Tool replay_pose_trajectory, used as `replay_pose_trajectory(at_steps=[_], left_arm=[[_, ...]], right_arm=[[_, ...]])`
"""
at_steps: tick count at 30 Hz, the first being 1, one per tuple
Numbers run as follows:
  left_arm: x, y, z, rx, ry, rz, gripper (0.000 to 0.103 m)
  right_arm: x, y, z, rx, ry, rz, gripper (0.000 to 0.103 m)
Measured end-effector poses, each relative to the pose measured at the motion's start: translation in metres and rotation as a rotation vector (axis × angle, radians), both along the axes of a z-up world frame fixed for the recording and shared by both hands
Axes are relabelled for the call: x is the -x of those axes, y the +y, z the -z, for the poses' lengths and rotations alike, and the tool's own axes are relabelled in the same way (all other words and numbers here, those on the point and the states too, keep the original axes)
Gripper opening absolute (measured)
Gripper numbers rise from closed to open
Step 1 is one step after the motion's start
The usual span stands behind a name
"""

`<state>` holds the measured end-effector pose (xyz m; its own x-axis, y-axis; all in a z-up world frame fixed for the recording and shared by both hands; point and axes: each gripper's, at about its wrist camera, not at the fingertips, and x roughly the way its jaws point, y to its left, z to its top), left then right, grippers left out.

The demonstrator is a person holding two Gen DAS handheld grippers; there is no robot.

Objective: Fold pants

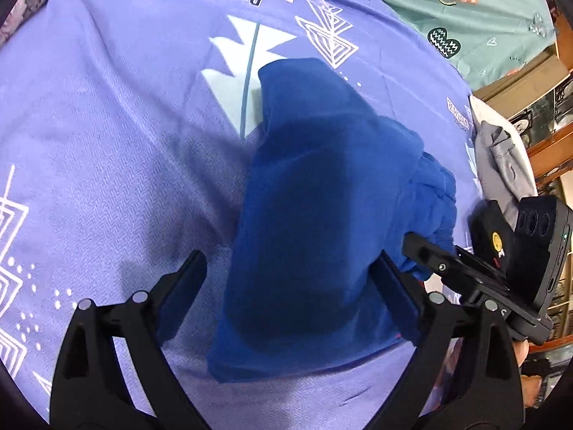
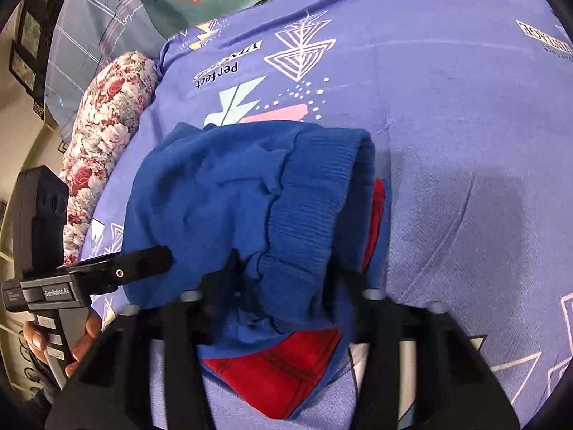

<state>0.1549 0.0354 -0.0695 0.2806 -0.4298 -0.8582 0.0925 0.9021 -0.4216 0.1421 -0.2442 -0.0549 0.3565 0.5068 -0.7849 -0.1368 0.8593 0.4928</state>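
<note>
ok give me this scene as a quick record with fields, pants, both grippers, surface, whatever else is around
pants: blue pants bunched in a partly folded heap, ribbed waistband on top, red patch showing at the near edge
surface: purple printed bedsheet
left gripper: open, fingers straddling the near end of the pants
right gripper: fingers on either side of the waistband; grip cannot be told
nearby: floral pillow, grey garment, green patterned sheet

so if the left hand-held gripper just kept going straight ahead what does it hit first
Probably the blue pants: the left hand-held gripper is open, its fingers either side of the folded fabric, which fills its path, though depth is hard to judge.
</note>
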Motion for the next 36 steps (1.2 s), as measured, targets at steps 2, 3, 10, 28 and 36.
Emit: replay_pose_trajectory(at_steps=[2,3,10,28,36], left_arm=[[-0.003,0.004,-0.002,0.007,0.009,0.002,0.094],[-0.004,0.005,-0.004,0.006,0.003,0.000,0.094],[-0.002,0.013,-0.025,-0.014,-0.076,-0.018,0.096],[-0.039,0.007,-0.044,0.052,-0.093,-0.057,0.099],[-0.065,-0.006,0.005,-0.037,-0.011,-0.104,0.101]], right_arm=[[0.003,0.000,-0.008,-0.010,0.003,0.009,0.028],[0.007,-0.003,-0.016,-0.034,-0.013,0.012,0.025],[0.041,-0.027,-0.034,-0.131,0.005,0.072,0.019],[0.003,-0.004,-0.062,0.095,-0.250,0.038,0.009],[-0.040,0.038,0.013,0.207,-0.107,-0.040,0.000]])
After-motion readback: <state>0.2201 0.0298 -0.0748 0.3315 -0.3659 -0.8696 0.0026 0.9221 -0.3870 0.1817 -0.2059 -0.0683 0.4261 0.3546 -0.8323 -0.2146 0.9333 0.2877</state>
